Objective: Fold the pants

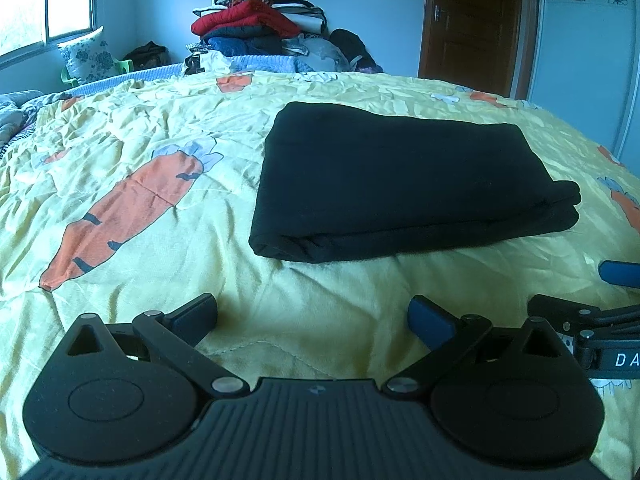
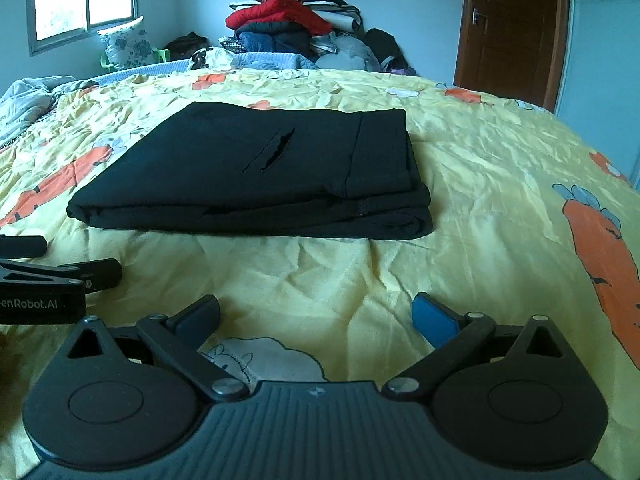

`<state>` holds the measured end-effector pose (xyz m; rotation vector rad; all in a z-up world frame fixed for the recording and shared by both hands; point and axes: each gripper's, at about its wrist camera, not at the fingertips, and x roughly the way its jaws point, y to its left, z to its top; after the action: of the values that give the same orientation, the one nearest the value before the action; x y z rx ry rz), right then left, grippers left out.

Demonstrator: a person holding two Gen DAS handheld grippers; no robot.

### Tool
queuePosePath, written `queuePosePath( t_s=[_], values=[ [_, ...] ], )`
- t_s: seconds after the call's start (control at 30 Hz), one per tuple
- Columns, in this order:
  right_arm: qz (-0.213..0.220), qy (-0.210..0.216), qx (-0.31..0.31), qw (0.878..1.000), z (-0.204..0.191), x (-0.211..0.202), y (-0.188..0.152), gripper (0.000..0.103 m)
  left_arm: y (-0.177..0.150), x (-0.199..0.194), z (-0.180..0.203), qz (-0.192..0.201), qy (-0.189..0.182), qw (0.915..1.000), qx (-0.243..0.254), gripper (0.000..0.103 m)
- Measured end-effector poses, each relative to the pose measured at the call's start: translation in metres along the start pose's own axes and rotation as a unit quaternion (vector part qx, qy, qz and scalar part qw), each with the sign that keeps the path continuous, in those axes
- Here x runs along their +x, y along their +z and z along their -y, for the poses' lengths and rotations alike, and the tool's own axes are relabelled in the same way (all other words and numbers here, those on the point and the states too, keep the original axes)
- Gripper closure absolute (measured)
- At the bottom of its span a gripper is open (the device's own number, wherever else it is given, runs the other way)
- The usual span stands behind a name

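Judging from how things lie, you have the folding all but finished: the single pair of black pants [image 1: 400, 176] sits on the bed [image 1: 160, 128] as a compact, layered rectangle with squared edges, resting flat on the yellow carrot-print quilt and touched by neither tool. Going left to right, your left gripper [image 1: 312, 320] hangs low over the quilt just short of the near edge of the bundle, its fingers [image 1: 196, 314] spread wide with nothing between them; the pants lie ahead of it and a little to its right. Your right gripper [image 2: 316, 318] sits just beside the left one, also short of the near edge, its fingers [image 2: 434, 320] likewise spread and empty, with the pants [image 2: 256, 172] ahead and slightly to its left. In the right wrist view a pocket slit shows on the top layer, and the right-hand edge looks a touch stepped, so at most a light tidy of that side may remain, if you want it neater. Counting what is here: one pair of pants, two grippers, one bed, and one tall heap of clothes [image 1: 256, 20] far behind against the wall.
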<state>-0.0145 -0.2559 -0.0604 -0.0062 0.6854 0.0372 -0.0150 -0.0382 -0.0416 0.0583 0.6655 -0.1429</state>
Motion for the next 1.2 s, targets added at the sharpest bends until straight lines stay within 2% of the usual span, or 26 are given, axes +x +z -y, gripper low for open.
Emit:
queuePosePath(
  t_s=[0.87, 1.2],
  values=[
    [0.0, 0.0, 0.0, 1.0, -0.0001, 0.0001, -0.0003, 0.0, -0.0002, 0.0007, 0.0002, 0.0, -0.001, 1.0, -0.001, 0.0],
    [0.0, 0.0, 0.0, 1.0, -0.0004, -0.0001, -0.0002, 0.0, 0.0, 0.002, 0.0006, -0.001, 0.02, 0.9998, -0.008, 0.0]
  ],
)
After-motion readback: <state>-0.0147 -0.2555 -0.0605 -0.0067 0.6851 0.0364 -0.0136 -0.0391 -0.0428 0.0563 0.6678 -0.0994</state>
